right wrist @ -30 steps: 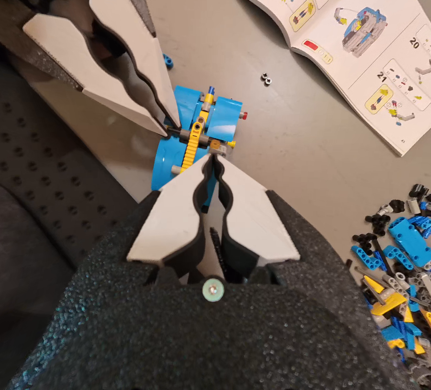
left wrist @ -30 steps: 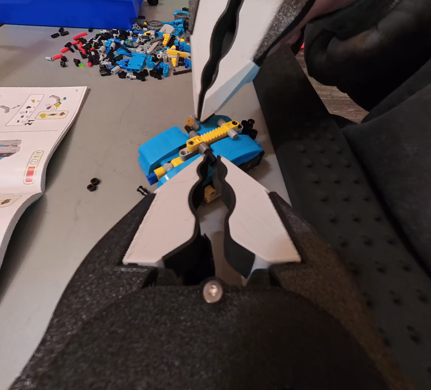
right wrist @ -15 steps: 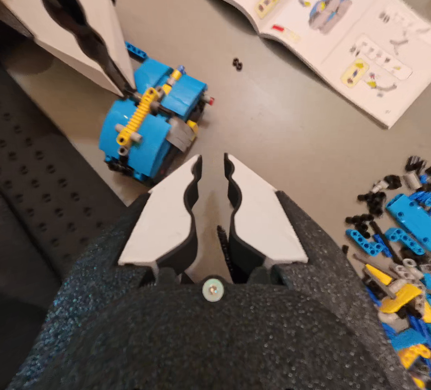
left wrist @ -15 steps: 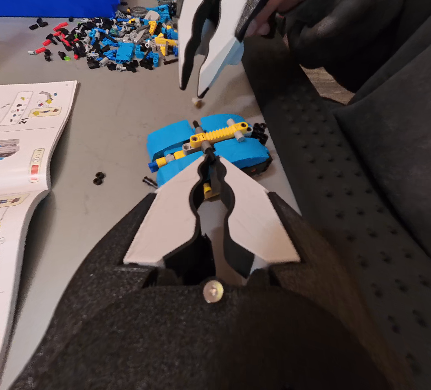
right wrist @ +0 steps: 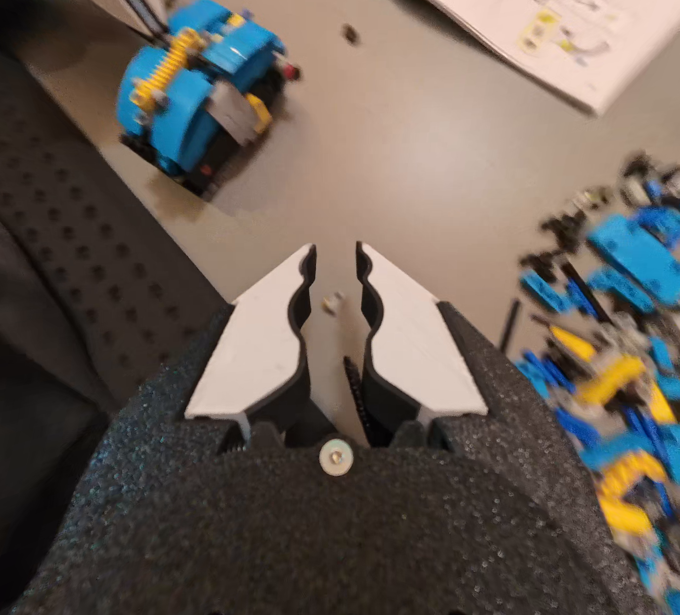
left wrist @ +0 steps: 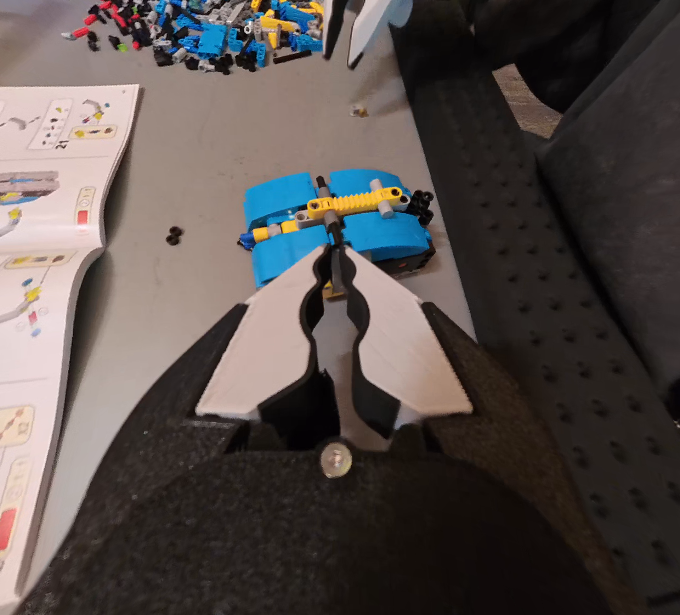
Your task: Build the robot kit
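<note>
Left wrist view: the left tongs (left wrist: pixel 333 247) are kept pinched on a black axle of the blue brick model (left wrist: pixel 338 225) at frame centre. The right tongs (right wrist: pixel 335 247), parted and empty, have been lifted away; a small loose piece (right wrist: pixel 332 303) is left on the desk (right wrist: pixel 404 155).

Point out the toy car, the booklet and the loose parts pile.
toy car (left wrist: pixel 382 233), left wrist view, blue side panel.
booklet (left wrist: pixel 55 266), left wrist view, open page.
parts pile (left wrist: pixel 220 23), left wrist view, middle of heap.
</note>
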`<state>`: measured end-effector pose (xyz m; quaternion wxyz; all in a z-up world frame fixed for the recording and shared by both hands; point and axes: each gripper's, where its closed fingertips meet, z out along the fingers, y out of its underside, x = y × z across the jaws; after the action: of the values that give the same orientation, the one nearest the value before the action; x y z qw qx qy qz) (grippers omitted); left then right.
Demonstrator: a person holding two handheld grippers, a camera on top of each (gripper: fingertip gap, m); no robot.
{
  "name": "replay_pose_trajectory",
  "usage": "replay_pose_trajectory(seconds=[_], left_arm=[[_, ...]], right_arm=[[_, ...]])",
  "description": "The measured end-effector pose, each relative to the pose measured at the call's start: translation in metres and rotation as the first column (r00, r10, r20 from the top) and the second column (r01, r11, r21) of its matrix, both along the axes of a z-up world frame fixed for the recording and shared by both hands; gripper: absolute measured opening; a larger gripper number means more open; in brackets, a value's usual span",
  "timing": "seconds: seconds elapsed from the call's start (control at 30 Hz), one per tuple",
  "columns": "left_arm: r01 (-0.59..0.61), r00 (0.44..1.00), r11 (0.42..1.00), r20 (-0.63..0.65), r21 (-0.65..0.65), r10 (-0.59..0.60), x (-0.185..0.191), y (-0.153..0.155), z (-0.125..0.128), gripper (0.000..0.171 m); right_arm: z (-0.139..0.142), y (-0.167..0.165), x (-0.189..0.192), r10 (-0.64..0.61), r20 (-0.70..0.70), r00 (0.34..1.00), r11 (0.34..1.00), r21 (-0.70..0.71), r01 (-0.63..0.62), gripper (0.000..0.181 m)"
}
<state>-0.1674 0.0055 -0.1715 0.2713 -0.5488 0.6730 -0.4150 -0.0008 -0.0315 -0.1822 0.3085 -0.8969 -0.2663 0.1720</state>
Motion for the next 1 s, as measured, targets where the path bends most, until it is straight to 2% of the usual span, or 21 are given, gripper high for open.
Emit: replay_pose_trajectory(seconds=[0.07,0.13,0.23,0.3,0.43,0.6,0.7,0.77,0.83,0.9,0.93,1.0], left_arm=[[-0.023,1.0,1.0,0.001,-0.005,0.023,-0.004,0.001,0.0,0.002],[-0.037,0.999,0.999,-0.009,-0.019,0.037,-0.007,0.001,0.0,0.002],[-0.089,0.996,0.994,-0.037,-0.058,0.086,-0.013,0.005,0.006,0.003],[-0.139,0.99,0.988,-0.026,-0.067,0.138,-0.016,0.009,0.015,0.004],[-0.196,0.981,0.98,0.001,-0.043,0.196,-0.015,0.002,0.029,0.004],[-0.225,0.974,0.973,-0.013,0.044,0.226,-0.012,-0.007,0.023,0.005],[-0.255,0.967,0.967,0.004,0.017,0.255,-0.01,-0.009,0.024,0.005],[-0.271,0.962,0.962,0.027,-0.021,0.272,-0.009,-0.011,0.027,0.005],[-0.292,0.955,0.956,0.042,-0.039,0.294,-0.008,-0.011,0.029,0.005],[-0.317,0.946,0.947,0.052,-0.046,0.319,-0.007,-0.009,0.03,0.005],[-0.332,0.94,0.942,0.059,-0.051,0.335,-0.007,-0.007,0.03,0.005],[-0.354,0.93,0.933,0.075,-0.07,0.359,-0.007,-0.005,0.033,0.005]], right_arm=[[-0.01,-0.01,0.032,-0.048,0.045,0.998,0.998,-0.039,0.05,0.021],[-0.022,-0.02,0.041,-0.027,0.082,0.996,0.998,-0.056,0.032,0.021],[-0.029,-0.03,0.027,0.038,0.05,0.998,0.997,-0.061,-0.035,0.021],[-0.035,-0.03,0.018,0.039,0.036,0.999,0.996,-0.076,-0.036,0.022],[-0.047,-0.028,0.016,0.036,0.13,0.991,0.998,-0.053,-0.029,0.02],[-0.046,-0.028,0.011,0.037,0.094,0.995,0.998,-0.048,-0.033,0.02],[-0.038,-0.029,0.014,0.006,0.068,0.998,0.999,-0.052,-0.002,0.02],[-0.037,-0.026,0.02,-0.083,0.064,0.995,0.993,-0.081,0.088,0.017],[-0.042,-0.027,0.034,-0.291,0.048,0.955,0.936,-0.193,0.295,0.016],[-0.027,-0.021,0.024,-0.434,-0.122,0.893,0.886,-0.238,0.398,0.028],[-0.022,-0.021,0.017,-0.455,-0.167,0.875,0.88,-0.237,0.412,0.027],[-0.026,-0.027,0.017,-0.467,-0.062,0.882,0.872,-0.201,0.447,0.025]])
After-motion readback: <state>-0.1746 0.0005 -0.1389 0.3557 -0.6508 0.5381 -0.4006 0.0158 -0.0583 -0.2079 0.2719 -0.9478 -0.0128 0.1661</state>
